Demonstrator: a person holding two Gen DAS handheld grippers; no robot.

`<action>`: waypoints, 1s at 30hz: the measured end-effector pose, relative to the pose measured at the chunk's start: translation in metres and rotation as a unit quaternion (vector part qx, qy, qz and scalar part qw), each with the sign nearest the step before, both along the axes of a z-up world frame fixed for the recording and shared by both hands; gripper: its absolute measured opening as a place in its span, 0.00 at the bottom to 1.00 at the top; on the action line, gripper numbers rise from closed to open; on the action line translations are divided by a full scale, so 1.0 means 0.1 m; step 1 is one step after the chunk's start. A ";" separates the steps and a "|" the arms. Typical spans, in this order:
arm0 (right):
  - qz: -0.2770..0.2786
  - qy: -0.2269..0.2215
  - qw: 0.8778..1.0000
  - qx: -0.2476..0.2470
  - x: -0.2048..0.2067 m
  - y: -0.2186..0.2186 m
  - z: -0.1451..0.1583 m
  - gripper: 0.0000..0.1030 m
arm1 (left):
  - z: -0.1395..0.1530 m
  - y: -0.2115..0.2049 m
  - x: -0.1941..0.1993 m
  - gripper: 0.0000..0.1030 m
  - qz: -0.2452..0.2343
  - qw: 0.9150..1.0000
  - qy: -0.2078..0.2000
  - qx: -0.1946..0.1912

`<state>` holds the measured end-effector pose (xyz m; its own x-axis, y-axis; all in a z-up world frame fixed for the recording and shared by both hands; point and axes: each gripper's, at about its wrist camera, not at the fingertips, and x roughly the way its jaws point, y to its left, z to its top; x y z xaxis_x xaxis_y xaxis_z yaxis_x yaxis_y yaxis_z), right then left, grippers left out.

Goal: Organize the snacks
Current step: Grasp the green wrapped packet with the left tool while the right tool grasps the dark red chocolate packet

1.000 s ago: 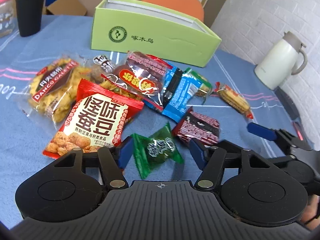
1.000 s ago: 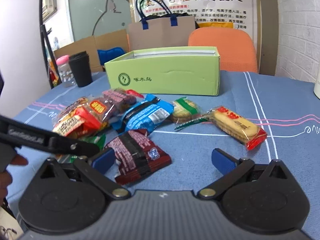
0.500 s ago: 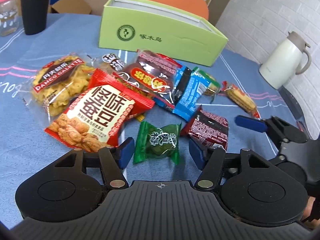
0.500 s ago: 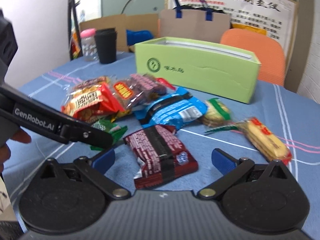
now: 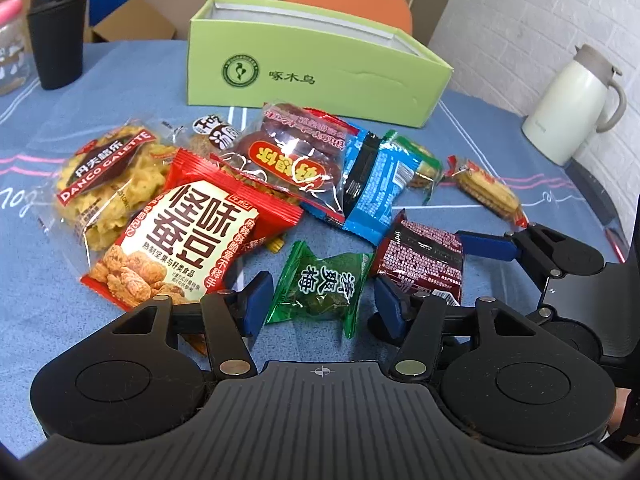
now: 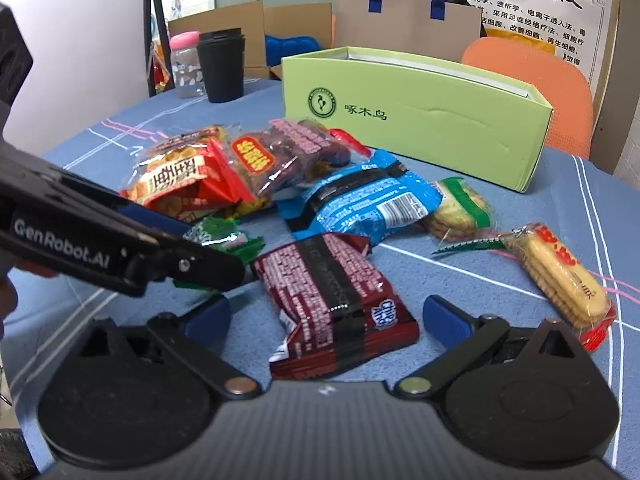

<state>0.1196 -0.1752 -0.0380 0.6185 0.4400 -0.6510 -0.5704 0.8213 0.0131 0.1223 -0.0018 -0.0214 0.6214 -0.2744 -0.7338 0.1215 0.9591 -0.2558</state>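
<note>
Several snack packets lie heaped on the blue tablecloth in front of an open light-green box (image 5: 316, 68), which also shows in the right wrist view (image 6: 416, 120). My left gripper (image 5: 322, 302) is open, its blue pads on either side of a small green plum candy packet (image 5: 324, 286). My right gripper (image 6: 326, 318) is open around a dark red chocolate packet (image 6: 332, 300), which also shows in the left wrist view (image 5: 420, 258). A red bean packet (image 5: 188, 240), a date packet (image 5: 296, 156) and a blue packet (image 6: 360, 200) lie behind.
A black cup (image 5: 58, 36) and a pink-lidded jar (image 6: 185, 62) stand at the far left. A white thermos jug (image 5: 572, 108) stands at the right. An orange chair (image 6: 528, 80) and a paper bag (image 6: 408, 20) are behind the box. A biscuit packet (image 6: 560, 276) lies at the right.
Both grippers have moved forward towards the heap. The green candy now sits between my left pads and the dark red packet between my right pads. Both stay open.
</note>
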 end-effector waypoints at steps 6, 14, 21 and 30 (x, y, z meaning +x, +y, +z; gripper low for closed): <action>0.005 0.006 1.000 -0.005 0.03 0.01 0.02 0.99 | 0.00 -0.04 -0.01 0.37 -0.004 1.000 -0.005 0.014; 0.004 -0.001 1.000 -0.001 0.04 0.05 0.01 0.98 | -0.01 0.01 0.00 0.26 -0.003 1.000 -0.005 0.008; -0.022 -0.014 1.000 0.015 -0.17 -0.11 0.08 0.49 | -0.01 0.07 -0.10 0.17 -0.037 0.998 0.009 -0.045; -0.043 -0.026 0.997 0.064 -0.23 -0.45 0.43 0.49 | 0.32 0.16 -0.13 0.18 -0.059 0.992 -0.011 -0.109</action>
